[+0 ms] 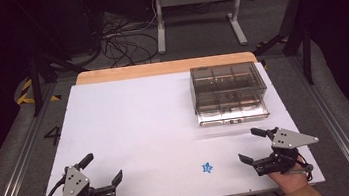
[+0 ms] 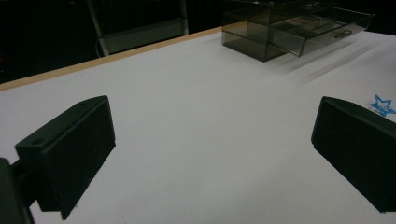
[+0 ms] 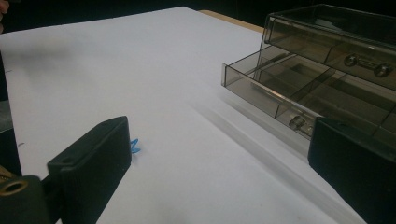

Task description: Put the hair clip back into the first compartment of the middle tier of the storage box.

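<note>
Dark workshop floor with a tangle of black cables and a white metal stand behind the table.

White rectangular table top with a light wooden far edge.

Smoky transparent plastic drawer box, standing at the far right of the table top. Its lower drawer is pulled out toward the person, divided into compartments; small round metal parts lie in the near compartment and in the tier above.

Left gripper, black, two-jaw, with grey three-cornered plate, at the near left corner. Jaws spread wide, nothing between them.

Right gripper, same make, at the near right, just in front of the drawer box and apart from it. Jaws spread wide, empty.

Small blue star mark, on the table top between the two grippers, nearer the right one.
</note>
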Available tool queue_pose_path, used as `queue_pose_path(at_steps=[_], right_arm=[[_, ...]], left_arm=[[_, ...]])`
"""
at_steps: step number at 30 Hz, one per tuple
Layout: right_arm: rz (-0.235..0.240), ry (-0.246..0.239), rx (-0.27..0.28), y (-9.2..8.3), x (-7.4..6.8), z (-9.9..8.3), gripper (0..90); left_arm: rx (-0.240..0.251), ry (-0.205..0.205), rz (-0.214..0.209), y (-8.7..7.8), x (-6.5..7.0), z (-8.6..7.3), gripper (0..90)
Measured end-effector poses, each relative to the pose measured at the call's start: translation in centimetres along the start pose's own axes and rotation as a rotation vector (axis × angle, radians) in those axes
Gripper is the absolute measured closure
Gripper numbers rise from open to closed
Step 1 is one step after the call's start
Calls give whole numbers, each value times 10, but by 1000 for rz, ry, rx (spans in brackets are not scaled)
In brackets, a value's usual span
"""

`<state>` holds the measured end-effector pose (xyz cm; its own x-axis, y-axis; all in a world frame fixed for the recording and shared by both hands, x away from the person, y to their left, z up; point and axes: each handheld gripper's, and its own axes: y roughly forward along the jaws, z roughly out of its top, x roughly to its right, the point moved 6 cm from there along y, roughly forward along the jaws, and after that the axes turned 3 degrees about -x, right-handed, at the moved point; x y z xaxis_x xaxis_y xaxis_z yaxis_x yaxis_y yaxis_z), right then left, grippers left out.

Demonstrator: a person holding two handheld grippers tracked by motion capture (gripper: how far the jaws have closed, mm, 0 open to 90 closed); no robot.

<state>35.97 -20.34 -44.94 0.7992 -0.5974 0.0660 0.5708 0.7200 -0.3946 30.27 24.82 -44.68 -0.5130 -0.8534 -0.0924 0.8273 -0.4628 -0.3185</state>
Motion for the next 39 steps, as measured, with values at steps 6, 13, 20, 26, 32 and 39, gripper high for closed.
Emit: queue_pose_path(at_steps=[6, 13, 20, 26, 32, 39], right_arm=[[0, 3, 4, 0, 0, 0, 67], [0, 10, 8, -1, 1, 0, 65], [-1, 11, 10, -1, 1, 0, 65], [5, 8, 2, -1, 0, 0, 67], [3, 12, 2, -1, 1, 0, 67], [13, 4, 6, 1, -2, 7, 75]], left_arm=[[3, 5, 4, -1, 1, 1, 5], [3, 8, 9, -1, 1, 1, 6], [2, 9, 8, 0, 1, 1, 6], [3, 13, 12, -1, 1, 1, 7], [2, 13, 12, -1, 1, 1, 8], [0, 17, 14, -1, 1, 1, 9]])
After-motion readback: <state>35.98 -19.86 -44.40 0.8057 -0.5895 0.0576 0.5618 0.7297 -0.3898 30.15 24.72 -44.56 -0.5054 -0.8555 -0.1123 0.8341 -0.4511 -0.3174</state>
